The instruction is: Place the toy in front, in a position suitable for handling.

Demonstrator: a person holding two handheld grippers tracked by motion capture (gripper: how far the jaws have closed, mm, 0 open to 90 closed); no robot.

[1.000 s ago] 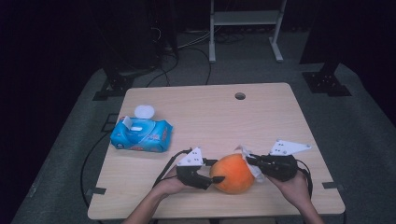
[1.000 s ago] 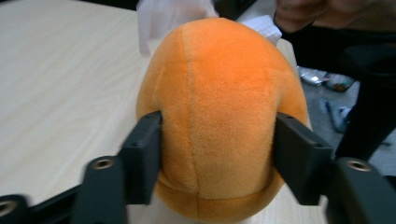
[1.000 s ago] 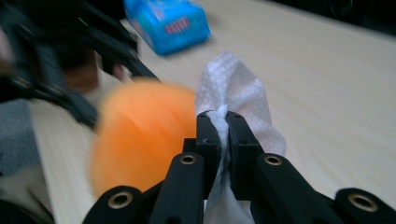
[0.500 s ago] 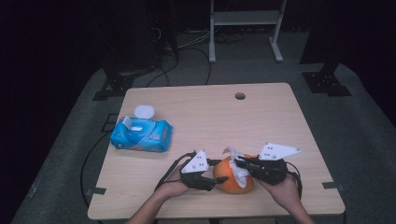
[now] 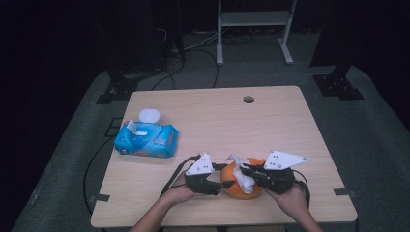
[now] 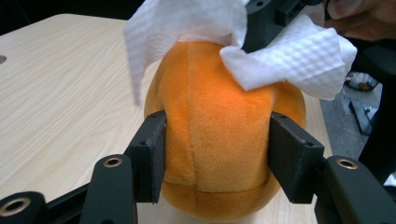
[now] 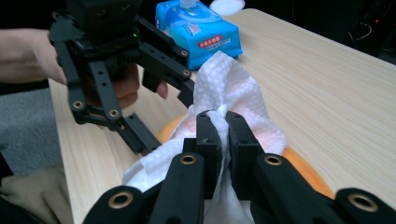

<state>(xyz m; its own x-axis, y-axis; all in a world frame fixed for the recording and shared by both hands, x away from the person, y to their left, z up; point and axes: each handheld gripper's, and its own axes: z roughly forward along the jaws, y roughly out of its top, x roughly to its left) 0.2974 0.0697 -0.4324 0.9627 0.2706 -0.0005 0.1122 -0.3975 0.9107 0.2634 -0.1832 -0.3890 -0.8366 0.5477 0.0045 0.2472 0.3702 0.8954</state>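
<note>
Near edge of worktop (image 5: pixel 309 145), right of centre: orange plush ball (image 6: pixel 219 135) rests on the surface, just inside the near edge.

L claw (image 6: pixel 217 156): grasping the plush ball. Both pads press on its flanks at approx. mid-height; fabric bulges slightly around them. Hand (image 5: pixel 178 194) enters over the near edge.

R claw (image 7: pixel 223 135): clenched on a white wipe (image 7: pixel 224 88). Pads are closed together w/ the sheet pinched between them. The wipe drapes over the top of the ball and touches it; one loose flap hangs down the ball's side. R hand (image 5: pixel 290 202) enters at the near edge, towards the near right corner.

The two claws face each other across the ball, L on its left side, R above and to its right.

Further back, near the left edge: blue wet-wipe pack (image 5: pixel 146 140), lying flat, lid flap up. Just behind it: white round lid (image 5: pixel 149 115).

Far edge, right of centre: cable hole (image 5: pixel 248 99) in the worktop.
</note>
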